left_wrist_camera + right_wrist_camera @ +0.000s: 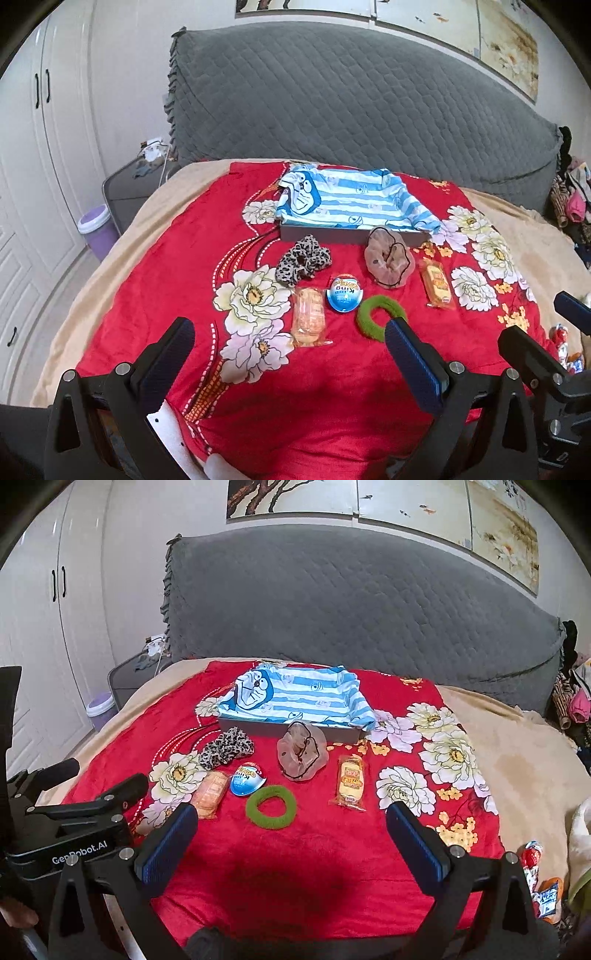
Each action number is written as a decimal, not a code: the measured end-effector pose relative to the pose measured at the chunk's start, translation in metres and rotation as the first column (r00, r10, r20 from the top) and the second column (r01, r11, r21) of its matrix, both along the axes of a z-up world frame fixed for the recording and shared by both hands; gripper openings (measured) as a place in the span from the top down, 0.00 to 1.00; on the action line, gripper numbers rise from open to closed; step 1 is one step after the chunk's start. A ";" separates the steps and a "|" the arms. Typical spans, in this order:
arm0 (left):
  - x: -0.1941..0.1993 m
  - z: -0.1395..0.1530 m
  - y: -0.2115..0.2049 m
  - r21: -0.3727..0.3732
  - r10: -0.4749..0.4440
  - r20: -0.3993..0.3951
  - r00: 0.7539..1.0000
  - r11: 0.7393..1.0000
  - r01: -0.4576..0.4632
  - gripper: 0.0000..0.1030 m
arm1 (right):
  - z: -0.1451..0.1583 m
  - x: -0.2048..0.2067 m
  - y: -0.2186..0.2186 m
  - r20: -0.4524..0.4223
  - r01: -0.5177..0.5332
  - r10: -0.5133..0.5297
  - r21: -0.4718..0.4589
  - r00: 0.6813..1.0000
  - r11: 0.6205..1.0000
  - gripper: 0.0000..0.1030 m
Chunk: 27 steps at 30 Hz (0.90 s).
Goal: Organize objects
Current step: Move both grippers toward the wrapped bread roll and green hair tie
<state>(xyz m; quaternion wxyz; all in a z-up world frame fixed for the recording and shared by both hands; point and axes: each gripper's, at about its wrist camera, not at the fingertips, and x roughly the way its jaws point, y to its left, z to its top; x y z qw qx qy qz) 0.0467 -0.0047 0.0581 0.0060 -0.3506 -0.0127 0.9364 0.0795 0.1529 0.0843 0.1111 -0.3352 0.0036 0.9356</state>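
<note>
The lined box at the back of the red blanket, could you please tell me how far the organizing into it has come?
Nothing looks done: the cloth-lined box appears empty. Nothing is in hand; the left gripper and right gripper are open. Left on the blanket: leopard scrunchie, sheer scrunchie, green hair tie, blue-lidded cup and two snack packets.

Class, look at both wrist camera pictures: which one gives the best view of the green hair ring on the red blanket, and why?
The right wrist view: the green hair ring lies whole and unobstructed on the red blanket, hole and all. In the left wrist view, one of the left gripper's fingers covers the ring's lower right part.
</note>
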 end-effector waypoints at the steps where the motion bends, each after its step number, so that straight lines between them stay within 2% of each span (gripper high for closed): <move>1: 0.000 0.000 0.000 -0.001 -0.002 0.003 1.000 1.000 0.002 0.01 | -0.001 0.000 0.000 0.003 0.003 -0.003 -0.002 1.000 1.000 0.00; 15: -0.020 -0.037 0.004 -0.026 -0.028 0.090 0.996 0.999 0.031 0.01 | -0.033 -0.019 0.007 0.086 0.016 -0.014 -0.021 0.996 1.000 0.00; 18: -0.028 -0.047 0.005 -0.033 -0.074 0.110 0.991 0.996 0.078 0.01 | -0.041 -0.027 0.009 0.105 0.019 -0.017 -0.019 0.994 1.000 0.00; 27: -0.059 -0.073 0.001 -0.014 -0.063 0.172 0.983 0.998 0.066 0.01 | -0.060 -0.049 0.020 0.142 0.032 -0.027 -0.030 0.990 0.999 0.00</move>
